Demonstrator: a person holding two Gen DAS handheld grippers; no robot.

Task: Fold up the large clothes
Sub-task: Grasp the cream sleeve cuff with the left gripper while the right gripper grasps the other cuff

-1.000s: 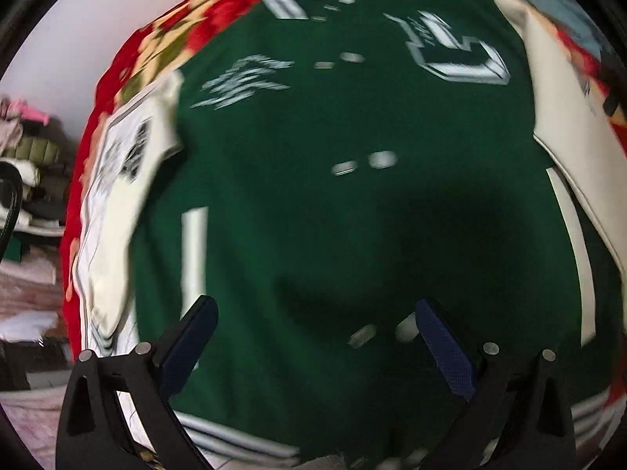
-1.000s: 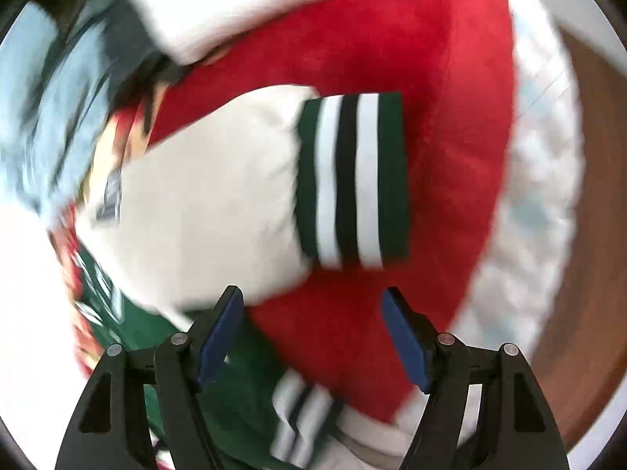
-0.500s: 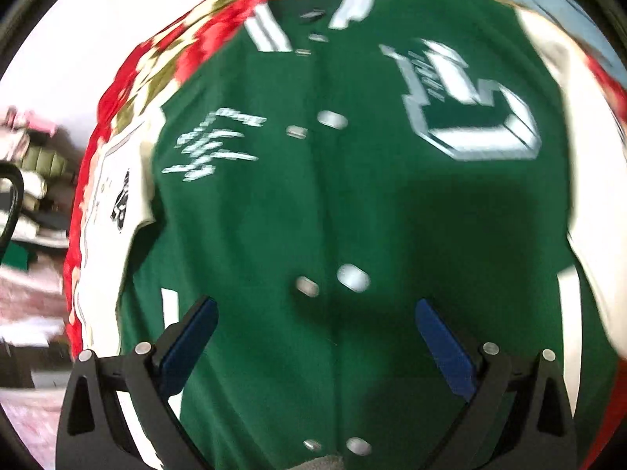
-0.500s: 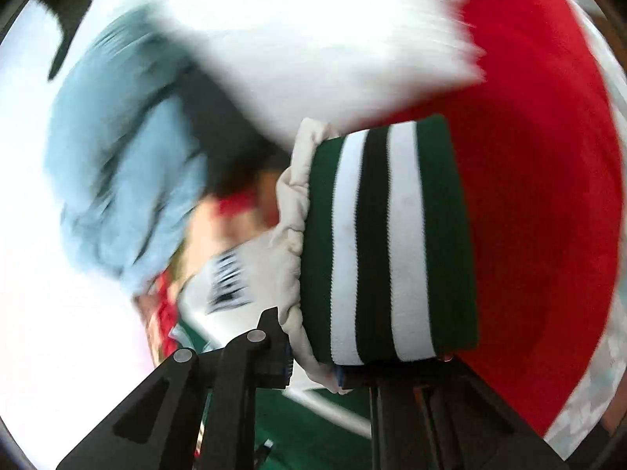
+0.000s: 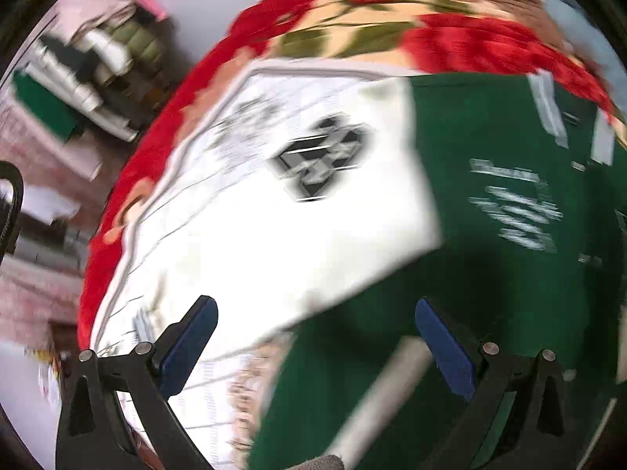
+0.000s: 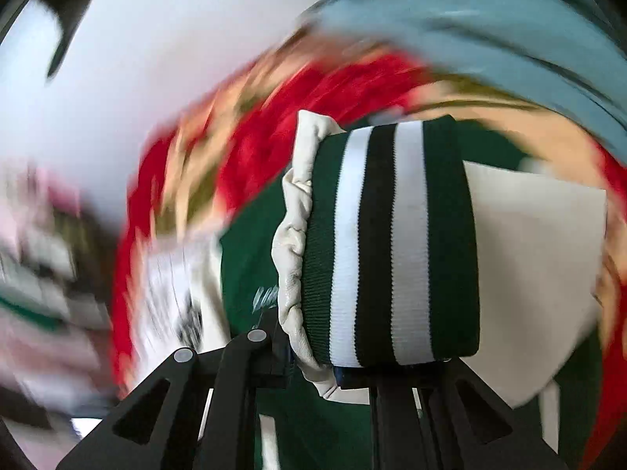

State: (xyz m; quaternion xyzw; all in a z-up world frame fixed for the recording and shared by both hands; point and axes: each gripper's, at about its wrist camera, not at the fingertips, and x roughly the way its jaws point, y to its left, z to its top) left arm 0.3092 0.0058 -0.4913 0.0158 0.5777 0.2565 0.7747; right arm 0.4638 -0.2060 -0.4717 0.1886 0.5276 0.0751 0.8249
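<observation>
Right hand-held gripper (image 6: pixel 333 372) grasps the striped knit cuff (image 6: pixel 395 243) over the green varsity jacket (image 6: pixel 250 258), apparently folding the sleeve; left hand-held gripper (image 5: pixel 313 340) released.

Left gripper (image 5: pixel 315 338): matte black frame, two angled arms with triangular cut-outs, round silver pins at the pivots, two to a side. Fingers (image 5: pixel 188 346) end in flat dark-blue pads with a fine texture. Right gripper (image 6: pixel 313 372): same black linkage, same triangular cut-outs, two silver pins visible on its left arm; only a sliver of blue pad shows. No cables or markings visible.
</observation>
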